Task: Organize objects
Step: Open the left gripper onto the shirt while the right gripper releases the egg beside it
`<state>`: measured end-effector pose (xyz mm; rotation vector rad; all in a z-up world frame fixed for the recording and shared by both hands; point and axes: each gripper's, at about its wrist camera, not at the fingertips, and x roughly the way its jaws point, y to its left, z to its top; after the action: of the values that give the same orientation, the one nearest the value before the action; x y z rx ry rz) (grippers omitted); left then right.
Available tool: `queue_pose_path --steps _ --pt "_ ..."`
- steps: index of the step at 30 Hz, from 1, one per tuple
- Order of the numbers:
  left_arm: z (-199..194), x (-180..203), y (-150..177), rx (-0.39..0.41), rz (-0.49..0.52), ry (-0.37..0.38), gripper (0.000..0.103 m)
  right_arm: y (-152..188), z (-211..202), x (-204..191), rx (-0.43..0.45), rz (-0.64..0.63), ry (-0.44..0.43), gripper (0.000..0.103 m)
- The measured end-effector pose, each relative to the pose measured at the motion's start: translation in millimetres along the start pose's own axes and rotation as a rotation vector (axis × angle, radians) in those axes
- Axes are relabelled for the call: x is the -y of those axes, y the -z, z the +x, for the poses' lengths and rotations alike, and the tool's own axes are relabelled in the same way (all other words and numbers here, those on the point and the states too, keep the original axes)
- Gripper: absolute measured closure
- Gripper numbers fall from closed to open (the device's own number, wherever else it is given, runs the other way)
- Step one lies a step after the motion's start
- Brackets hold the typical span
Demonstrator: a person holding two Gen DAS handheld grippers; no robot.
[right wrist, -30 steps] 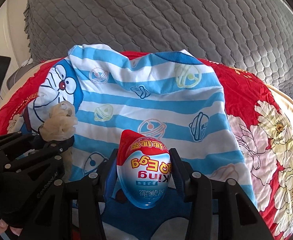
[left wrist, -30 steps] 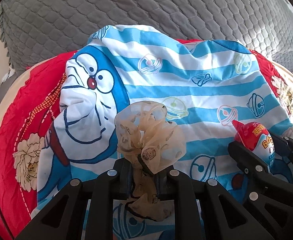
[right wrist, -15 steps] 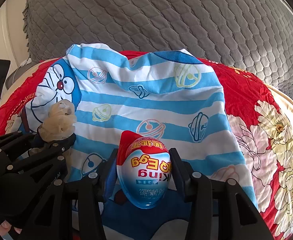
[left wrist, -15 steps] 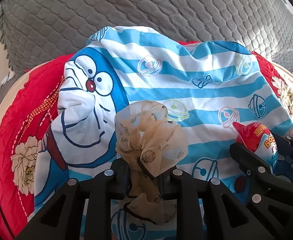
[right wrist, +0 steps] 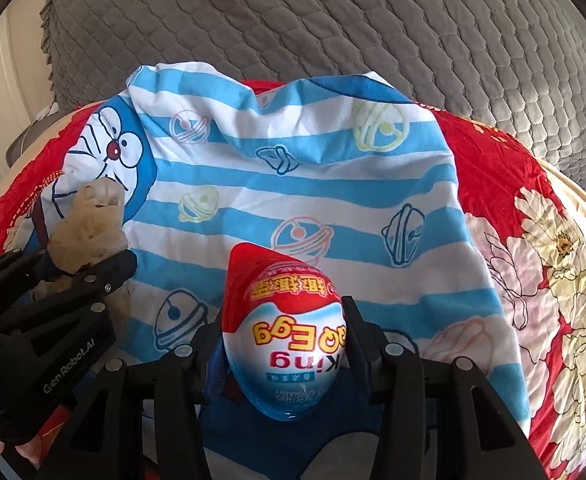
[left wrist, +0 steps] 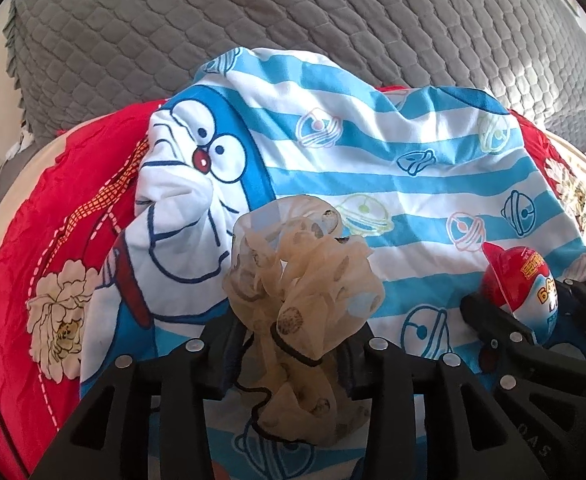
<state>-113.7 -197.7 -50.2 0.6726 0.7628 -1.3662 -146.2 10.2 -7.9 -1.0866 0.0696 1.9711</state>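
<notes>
On the cloth: scrunchie [left wrist: 297, 300] sits low in the middle, egg [right wrist: 289, 336] near it at 3 o'clock.
Left gripper [left wrist: 293, 354]: jaws are opening, the scrunchie is between them and looks let go.
Right gripper [right wrist: 283, 344]: squeezes the egg on both sides.
Scrunchie: soft, light, floppy; likely best pinched at its black band.
Egg: smooth, round, maybe slippery, shell may crack; hold it at the fat middle, gently.
Cloth [left wrist: 373, 168]: blue stripes, loose, wrinkly, lies on a red blanket [left wrist: 33, 240].
</notes>
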Motion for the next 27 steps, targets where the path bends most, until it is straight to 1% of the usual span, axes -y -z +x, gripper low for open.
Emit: queue_pose_path --steps 2,9,13,14,16,20,27 --pt "-0.7 -2.6 0.2 -0.004 -0.006 0.001 0.055 -0.2 1.2 1.1 -0.003 -0.005 0.000 0.053" --pt "-6.4 -4.6 3.7 -0.007 -0.004 -0.016 0.047 1.4 1.4 0.6 -0.022 -0.022 0.010 0.047" --pt "-10.9 -7.4 2.2 -0.006 -0.010 -0.008 0.037 -0.8 2.5 0.9 -0.029 -0.024 0.013 0.043" --pt "-11.5 -8.9 1.3 -0.007 -0.021 -0.007 0.033 -1.6 1.7 -1.0 -0.028 -0.025 0.014 0.042" --pt "-13.8 -12.6 -1.3 -0.013 -0.046 0.008 0.029 -3.1 0.1 0.4 -0.020 -0.026 0.014 0.040" --pt "-20.0 -16.6 -4.2 -0.006 -0.065 0.002 0.028 -6.6 -3.7 5.8 0.003 -0.021 0.021 0.033" --pt "-30.0 -19.8 -6.0 -0.001 -0.081 -0.007 0.026 -10.0 -8.0 9.0 0.018 -0.018 0.005 0.032"
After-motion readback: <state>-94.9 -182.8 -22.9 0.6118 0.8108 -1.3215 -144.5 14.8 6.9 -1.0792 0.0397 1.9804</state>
